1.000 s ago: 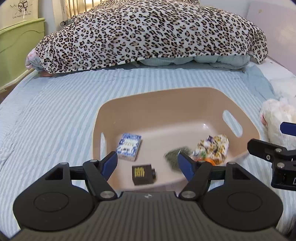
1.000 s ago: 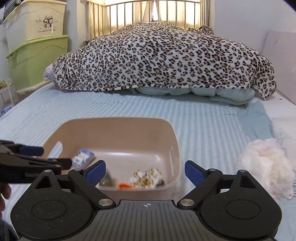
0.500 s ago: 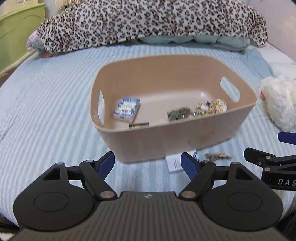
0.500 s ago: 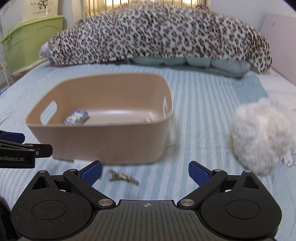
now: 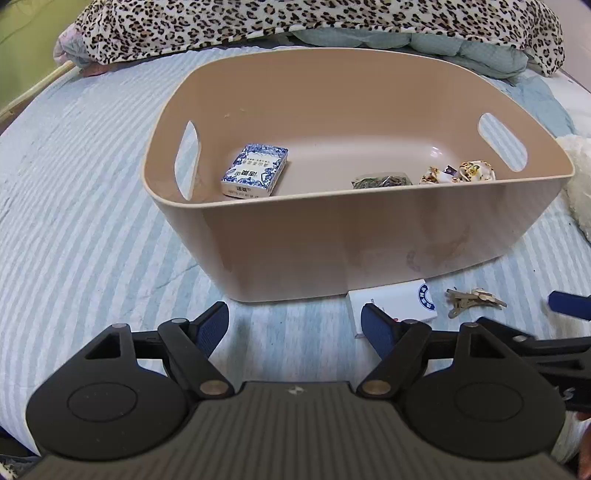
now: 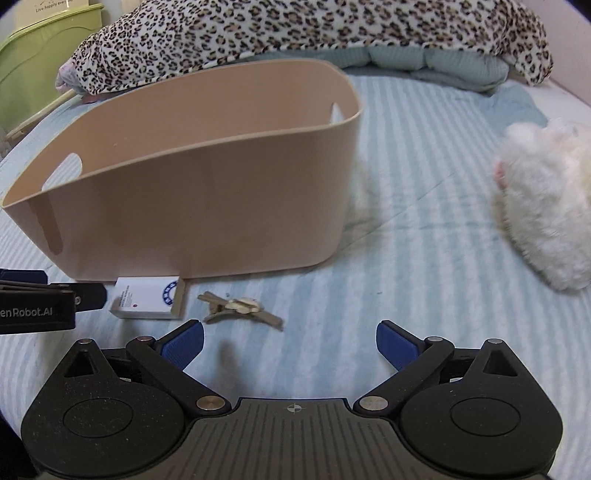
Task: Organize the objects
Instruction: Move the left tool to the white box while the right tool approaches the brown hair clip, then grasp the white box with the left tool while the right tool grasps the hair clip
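A beige plastic basket (image 5: pixel 369 240) (image 6: pixel 207 206) stands on the striped bed. Inside it lie a blue-and-white box (image 5: pixel 255 170), a dark green packet (image 5: pixel 382 181) and a patterned wrapped item (image 5: pixel 458 173). In front of the basket a white box with a blue round mark (image 5: pixel 399 304) (image 6: pixel 147 297) lies flat, and a beige hair clip (image 5: pixel 472 300) (image 6: pixel 240 308) rests beside it. My left gripper (image 5: pixel 295 326) is open and low over the sheet, its right finger just before the white box. My right gripper (image 6: pixel 290 345) is wide open, just short of the clip.
A white fluffy plush toy (image 6: pixel 546 199) lies to the right of the basket. A leopard-print blanket (image 5: pixel 295 18) is heaped over a teal quilt (image 6: pixel 424 61) at the back. A green storage bin (image 6: pixel 40 55) stands beyond the bed's left edge.
Both grippers have come down toward the sheet in front of the basket. The white box and hair clip, hidden below the view a second ago, now show. Both jaws stand a little wider.
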Tool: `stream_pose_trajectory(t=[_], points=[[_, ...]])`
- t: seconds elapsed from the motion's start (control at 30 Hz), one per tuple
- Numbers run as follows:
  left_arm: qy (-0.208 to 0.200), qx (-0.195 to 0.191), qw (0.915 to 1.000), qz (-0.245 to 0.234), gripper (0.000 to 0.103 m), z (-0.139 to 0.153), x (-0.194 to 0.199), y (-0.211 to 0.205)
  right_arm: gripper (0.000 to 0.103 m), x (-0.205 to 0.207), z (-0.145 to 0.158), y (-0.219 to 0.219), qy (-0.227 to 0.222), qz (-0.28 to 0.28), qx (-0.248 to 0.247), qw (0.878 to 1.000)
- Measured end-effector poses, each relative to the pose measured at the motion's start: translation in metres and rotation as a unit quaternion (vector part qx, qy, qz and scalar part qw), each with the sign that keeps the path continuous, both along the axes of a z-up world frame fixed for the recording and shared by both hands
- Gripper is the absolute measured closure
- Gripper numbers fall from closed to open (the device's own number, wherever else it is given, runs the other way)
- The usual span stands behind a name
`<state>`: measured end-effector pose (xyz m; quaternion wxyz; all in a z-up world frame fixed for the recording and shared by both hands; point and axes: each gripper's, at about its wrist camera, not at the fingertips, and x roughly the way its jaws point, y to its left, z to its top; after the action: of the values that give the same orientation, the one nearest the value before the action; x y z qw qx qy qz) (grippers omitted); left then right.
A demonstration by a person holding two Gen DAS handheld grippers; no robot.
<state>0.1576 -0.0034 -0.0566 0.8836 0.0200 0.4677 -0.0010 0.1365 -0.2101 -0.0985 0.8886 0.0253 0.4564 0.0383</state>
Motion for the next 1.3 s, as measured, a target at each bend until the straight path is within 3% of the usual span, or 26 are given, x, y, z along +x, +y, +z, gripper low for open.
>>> stream_pose_trajectory(t=[0.33,0.7,0.87,1.3], points=[[0.004,-0.011,0.9999,0.005,0.024,-0.004,0.007,0.004,0.002,0.012,-0.019,0.015,0.002,-0.014,-0.019,1.000],[0.007,-0.057,0.9983,-0.013,0.016,-0.002,0.015,-0.020,0.002,0.007,-0.014,-0.016,0.009,-0.058,-0.031,0.998],[0.026,-0.067,0.9974,-0.007,0.016,-0.014,0.022,-0.032,0.002,0.006,-0.013,-0.021,0.006,-0.061,-0.010,0.998],[0.028,-0.047,0.9983,0.021,0.013,-0.031,0.027,-0.020,0.000,0.013,-0.021,-0.004,-0.005,-0.036,-0.003,0.999]])
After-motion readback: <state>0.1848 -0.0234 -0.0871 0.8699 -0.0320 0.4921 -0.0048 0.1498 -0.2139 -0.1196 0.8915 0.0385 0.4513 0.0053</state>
